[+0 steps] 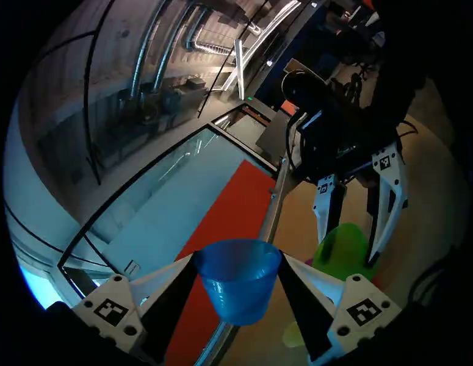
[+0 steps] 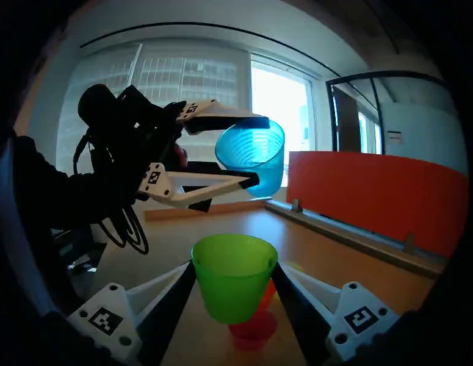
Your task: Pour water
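A translucent blue cup (image 1: 238,283) sits between the fingers of my left gripper (image 1: 238,262), which is shut on it. In the right gripper view that left gripper (image 2: 259,149) is rolled on its side, holding the blue cup (image 2: 251,152) tipped with its mouth toward the camera, above and behind a green cup (image 2: 234,277). My right gripper (image 2: 234,268) is shut on the green cup and holds it upright above the wooden table (image 2: 334,256). In the left gripper view the right gripper (image 1: 347,251) and the green cup (image 1: 343,250) appear farther off. I see no water.
A small red cup (image 2: 253,330) stands on the table under the green cup, with an orange piece (image 2: 268,293) and a yellow piece (image 2: 295,266) close by. An orange divider panel (image 2: 382,195) on a metal rail (image 2: 352,235) borders the table. Windows lie beyond.
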Demonstrator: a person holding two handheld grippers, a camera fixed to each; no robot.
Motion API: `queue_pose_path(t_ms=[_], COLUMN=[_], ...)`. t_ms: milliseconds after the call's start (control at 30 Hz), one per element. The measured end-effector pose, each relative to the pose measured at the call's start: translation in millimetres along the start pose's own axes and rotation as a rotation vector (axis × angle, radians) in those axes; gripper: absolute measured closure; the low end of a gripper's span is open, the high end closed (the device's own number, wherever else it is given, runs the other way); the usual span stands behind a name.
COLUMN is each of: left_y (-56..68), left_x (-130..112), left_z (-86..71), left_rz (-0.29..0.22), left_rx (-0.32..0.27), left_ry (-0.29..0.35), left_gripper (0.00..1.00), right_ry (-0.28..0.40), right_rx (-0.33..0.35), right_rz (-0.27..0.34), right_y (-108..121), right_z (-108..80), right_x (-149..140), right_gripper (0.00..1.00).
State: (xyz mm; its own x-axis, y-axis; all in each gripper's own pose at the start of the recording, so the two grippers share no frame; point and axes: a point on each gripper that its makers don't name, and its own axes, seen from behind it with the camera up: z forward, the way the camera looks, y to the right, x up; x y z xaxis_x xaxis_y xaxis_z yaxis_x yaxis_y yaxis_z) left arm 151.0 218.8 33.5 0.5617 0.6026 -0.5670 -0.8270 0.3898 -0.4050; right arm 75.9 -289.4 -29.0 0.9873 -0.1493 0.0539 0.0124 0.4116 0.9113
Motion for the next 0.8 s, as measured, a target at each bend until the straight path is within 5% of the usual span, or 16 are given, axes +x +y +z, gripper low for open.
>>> queue_pose_path(t_ms=[800], left_y=[2.9], left_x=[7.0], left_z=[7.4], left_rz=[0.112], left_rx=[-0.004], left_ry=[0.005], left_gripper=[0.11], right_ry=[0.005], right_rx=[-0.001], right_rz=[0.003], right_y=[2.8], right_z=[-0.8], right_x=[-1.8], right_gripper=[0.10])
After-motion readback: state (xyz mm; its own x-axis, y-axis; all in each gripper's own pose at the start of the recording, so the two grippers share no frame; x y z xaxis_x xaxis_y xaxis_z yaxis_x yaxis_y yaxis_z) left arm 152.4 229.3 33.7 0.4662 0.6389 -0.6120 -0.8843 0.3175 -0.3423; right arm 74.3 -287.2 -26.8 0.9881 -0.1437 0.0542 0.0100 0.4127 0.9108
